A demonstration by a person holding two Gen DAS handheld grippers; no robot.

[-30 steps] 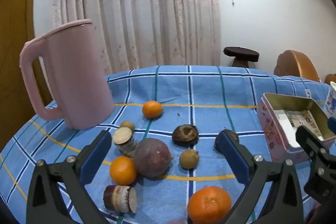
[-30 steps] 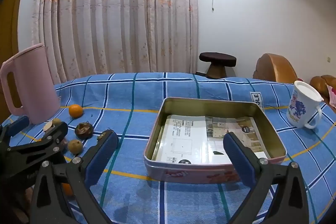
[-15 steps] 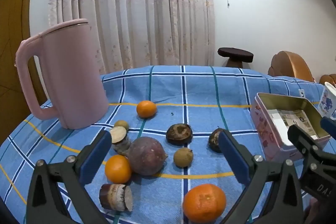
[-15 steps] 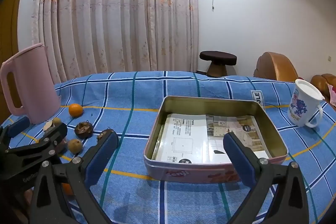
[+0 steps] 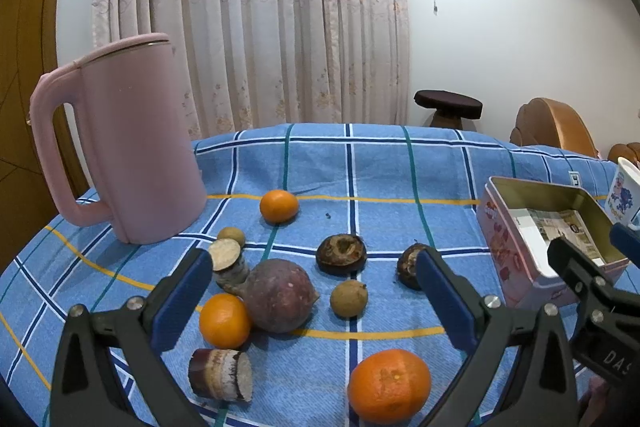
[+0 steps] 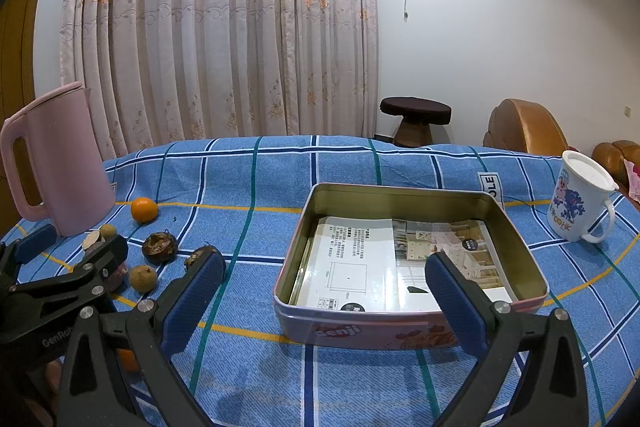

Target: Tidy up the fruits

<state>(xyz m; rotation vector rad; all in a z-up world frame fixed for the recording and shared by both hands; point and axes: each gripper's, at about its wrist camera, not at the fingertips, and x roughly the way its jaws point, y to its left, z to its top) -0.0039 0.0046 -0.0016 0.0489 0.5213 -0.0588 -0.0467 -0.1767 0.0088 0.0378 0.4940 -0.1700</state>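
Fruits lie scattered on the blue checked cloth: a big orange [image 5: 389, 385] nearest, a smaller orange [image 5: 224, 319], a purple round fruit [image 5: 280, 294], a far orange [image 5: 279, 206], a longan [image 5: 349, 298], two dark shrivelled fruits [image 5: 341, 253] and cut cane pieces [image 5: 221, 375]. My left gripper [image 5: 312, 291] is open and empty above them. My right gripper [image 6: 324, 291] is open and empty in front of the open tin box [image 6: 516, 243], which holds only printed paper.
A tall pink kettle [image 5: 132, 143] stands at the left behind the fruits. A white printed mug [image 6: 576, 203] stands right of the tin. A stool and a chair stand beyond the table's far edge.
My left gripper has shifted slightly, so the fruits sit a little further left and lower in its view. The right gripper has barely moved. Both stay open.
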